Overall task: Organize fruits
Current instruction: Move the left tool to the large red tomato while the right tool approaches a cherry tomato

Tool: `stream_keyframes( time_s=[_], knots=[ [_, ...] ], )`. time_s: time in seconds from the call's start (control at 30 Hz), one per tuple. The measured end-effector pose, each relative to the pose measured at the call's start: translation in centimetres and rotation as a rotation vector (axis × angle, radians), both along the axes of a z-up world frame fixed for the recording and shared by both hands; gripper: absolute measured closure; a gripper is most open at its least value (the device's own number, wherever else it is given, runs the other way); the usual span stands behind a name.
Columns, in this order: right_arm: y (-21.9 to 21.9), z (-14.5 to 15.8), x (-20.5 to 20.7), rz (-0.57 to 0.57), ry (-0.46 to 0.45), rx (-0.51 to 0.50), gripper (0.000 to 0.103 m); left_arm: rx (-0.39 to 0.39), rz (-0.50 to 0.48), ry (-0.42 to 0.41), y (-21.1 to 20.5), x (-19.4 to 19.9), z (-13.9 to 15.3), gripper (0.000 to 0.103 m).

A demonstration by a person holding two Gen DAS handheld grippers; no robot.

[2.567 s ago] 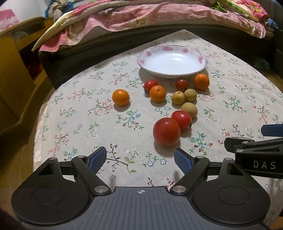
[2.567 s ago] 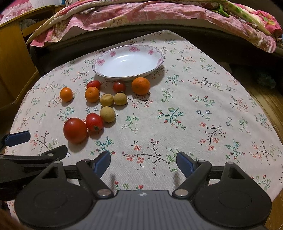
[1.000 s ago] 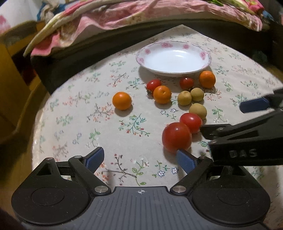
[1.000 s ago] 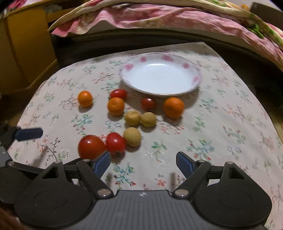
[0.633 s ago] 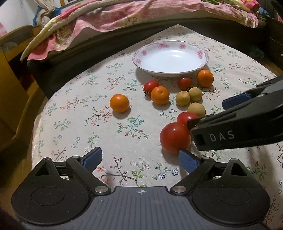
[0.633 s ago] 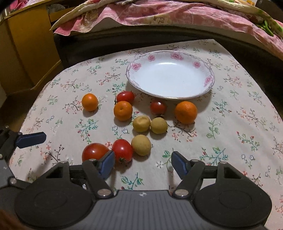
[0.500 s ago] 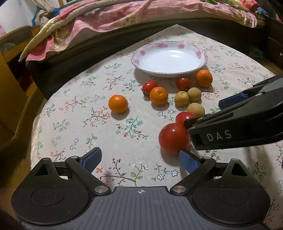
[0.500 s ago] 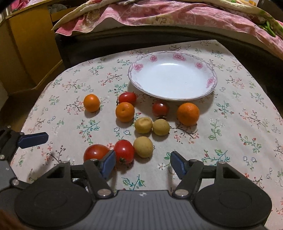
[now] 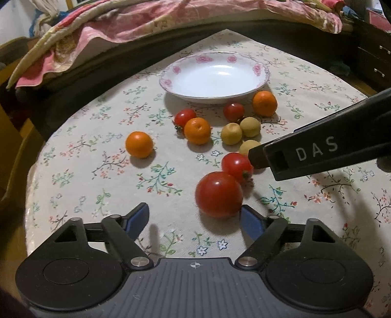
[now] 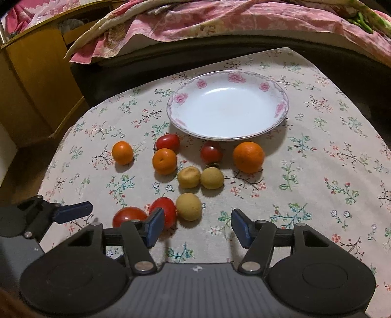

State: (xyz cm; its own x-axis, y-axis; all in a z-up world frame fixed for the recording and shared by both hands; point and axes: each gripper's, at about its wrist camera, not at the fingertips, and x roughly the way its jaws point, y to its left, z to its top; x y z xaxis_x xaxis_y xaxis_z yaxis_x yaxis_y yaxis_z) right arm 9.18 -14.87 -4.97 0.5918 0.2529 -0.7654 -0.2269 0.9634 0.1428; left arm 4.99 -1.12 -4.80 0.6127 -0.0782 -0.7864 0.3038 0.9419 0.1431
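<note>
Loose fruit lies on a floral tablecloth in front of an empty white plate [image 9: 215,76] [image 10: 228,110] with pink roses. A big red tomato [image 9: 219,194] [image 10: 129,216] sits nearest, just ahead of my open left gripper [image 9: 196,220], close to its right finger. A smaller tomato [image 9: 236,166] [image 10: 163,211] touches it. A yellow fruit [image 10: 188,206] lies just ahead of my open right gripper [image 10: 195,226], slightly left of centre; nothing is held. Two more yellow fruits [image 10: 200,177], three oranges [image 10: 248,157] [image 10: 164,161] [image 10: 122,153] and two small tomatoes [image 10: 211,151] [image 10: 168,141] lie nearer the plate.
The right gripper's black arm [image 9: 330,149] crosses the right side of the left wrist view, hiding part of the yellow fruit. A bed with a pink quilt [image 10: 220,17] runs behind the table. A yellow wooden cabinet [image 10: 31,80] stands at the left. The tablecloth's right half [image 10: 330,171] holds no fruit.
My right gripper has moved forward and left toward the near yellow fruit and small tomato. The left gripper has crept closer to the big tomato. No fruit has moved.
</note>
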Motion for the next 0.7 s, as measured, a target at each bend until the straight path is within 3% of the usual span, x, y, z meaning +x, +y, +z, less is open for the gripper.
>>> stream_keyframes(
  time_s=[0.2, 0.5, 0.7],
  knots=[
    [-0.7, -0.8, 0.1, 0.006, 0.013, -0.019, 0.041, -0.015, -0.056, -0.015, -0.2, -0.2, -0.3, 0.033],
    [0.0, -1.7, 1.1, 0.049, 0.027, -0.002, 0.041, -0.011, -0.102, -0.056, -1.0, 0.5, -0.6, 0.036],
    [0.9, -1.4, 1.5, 0.067, 0.026, 0.006, 0.041, -0.023, -0.145, -0.045, -0.7, 0.0, -0.5, 0.047]
  ],
)
